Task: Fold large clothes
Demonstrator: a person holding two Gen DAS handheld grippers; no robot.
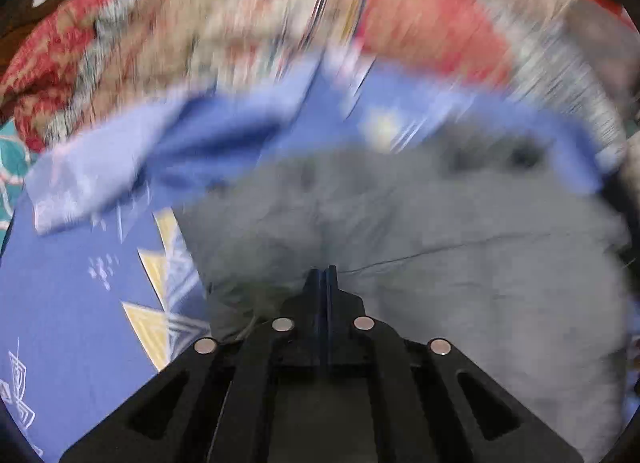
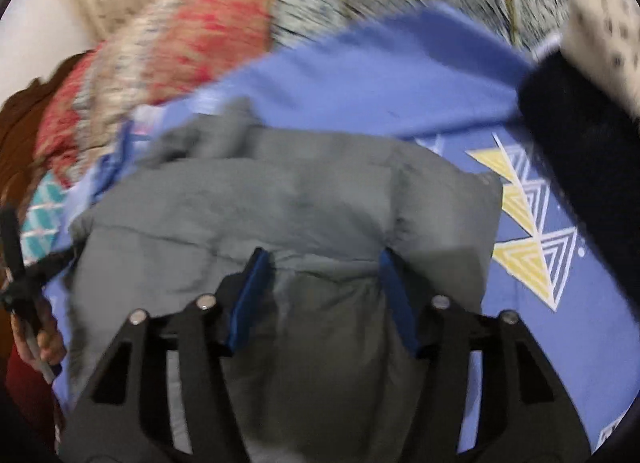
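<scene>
A large grey garment [image 1: 440, 243] lies bunched on a blue bedsheet [image 1: 72, 303] with yellow triangle prints. My left gripper [image 1: 325, 277] is shut, its fingers pressed together on a fold of the grey cloth at its near edge. In the right wrist view the grey garment [image 2: 280, 203] fills the middle and passes between the blue-padded fingers [image 2: 250, 295]. My right gripper [image 2: 324, 263] is open with the cloth lying across the gap. Both views are motion-blurred.
A red and beige patterned blanket [image 1: 100, 43] is heaped at the far side, also in the right wrist view [image 2: 192, 47]. A dark navy item [image 2: 580, 143] lies on the sheet [image 2: 580, 343] at right. The person's hand and left tool [image 2: 24, 295] show at far left.
</scene>
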